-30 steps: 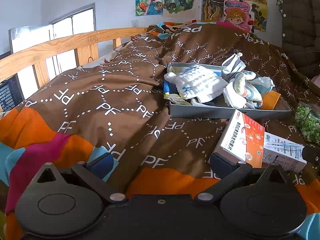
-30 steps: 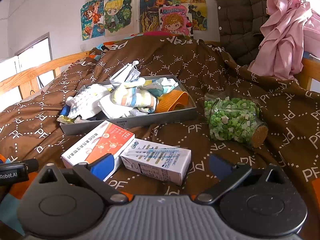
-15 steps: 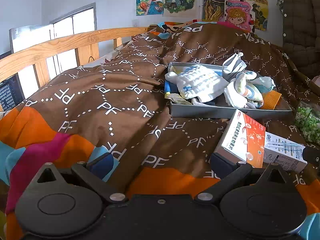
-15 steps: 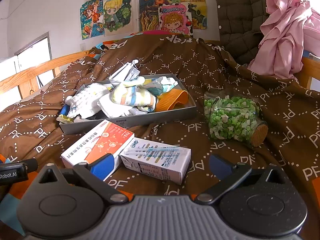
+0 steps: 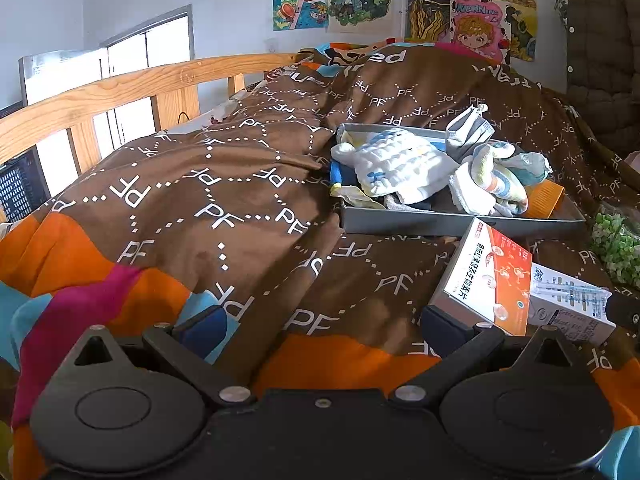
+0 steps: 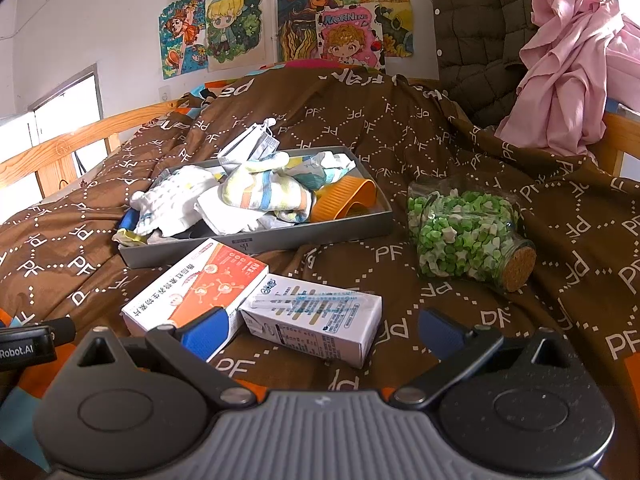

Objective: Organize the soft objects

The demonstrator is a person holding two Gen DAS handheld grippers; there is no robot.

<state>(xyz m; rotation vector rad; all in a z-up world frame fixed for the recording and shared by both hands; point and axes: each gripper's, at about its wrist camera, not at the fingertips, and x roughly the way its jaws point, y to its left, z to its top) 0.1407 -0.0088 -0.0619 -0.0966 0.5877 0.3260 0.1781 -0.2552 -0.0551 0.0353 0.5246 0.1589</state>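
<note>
A grey tray [image 6: 256, 240] on the bed holds a heap of soft things: a white quilted cloth [image 6: 176, 204], striped socks [image 6: 264, 196], a grey face mask [image 6: 250, 148] and an orange holder [image 6: 348, 200]. The tray shows in the left wrist view [image 5: 460, 224] too, with the white cloth [image 5: 396, 164] and socks [image 5: 488, 188]. My right gripper [image 6: 324, 328] is open and empty, low over a white-blue box [image 6: 316, 316] in front of the tray. My left gripper [image 5: 320, 324] is open and empty over the brown quilt [image 5: 224, 208], left of the tray.
An orange-white medicine box [image 6: 196, 296] lies next to the white-blue box. A glass jar of green and white stars [image 6: 464, 232] lies on its side right of the tray. A wooden bed rail [image 5: 120, 92] runs along the left. A pink garment [image 6: 568, 72] and dark jacket [image 6: 476, 28] hang at the back right.
Both grippers have barely shifted; the views have moved only slightly. Nothing was taken hold of or let go.
</note>
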